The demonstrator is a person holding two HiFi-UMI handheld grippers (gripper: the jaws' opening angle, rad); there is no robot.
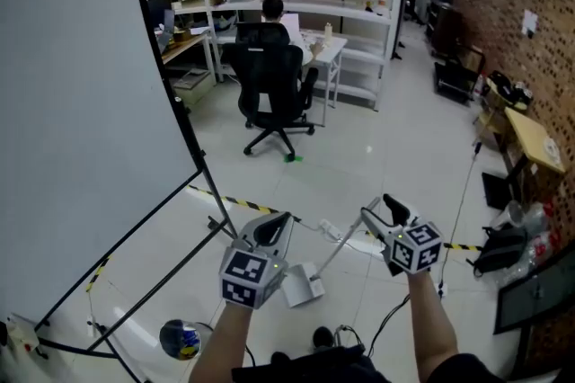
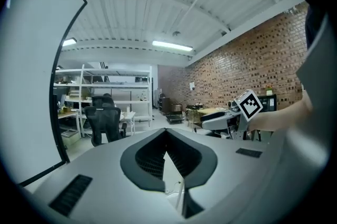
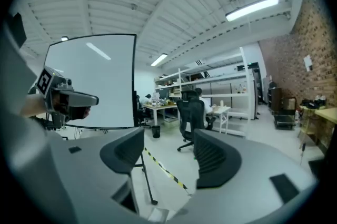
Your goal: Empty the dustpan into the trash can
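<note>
Both grippers are raised in front of me, high above the floor and pointing roughly level into the room. My left gripper [image 1: 280, 218] [image 2: 166, 132] has its pads meeting at the tips, with nothing in them. My right gripper [image 1: 379, 209] [image 3: 168, 139] stands open and empty. On the floor below and between them lies a white dustpan-like thing [image 1: 303, 284] with a thin pole slanting up from it. A small black bin [image 3: 155, 131] stands far off by the desks. A round container [image 1: 180, 338] with blue and yellow inside sits on the floor at lower left.
A large whiteboard [image 1: 81, 102] on a black stand fills the left. Black-and-yellow tape [image 1: 234, 203] runs across the floor. A person sits in a black office chair [image 1: 274, 84] at a desk. Shelves line the back; a table [image 1: 530, 138] and black bag [image 1: 499, 246] stand by the brick wall.
</note>
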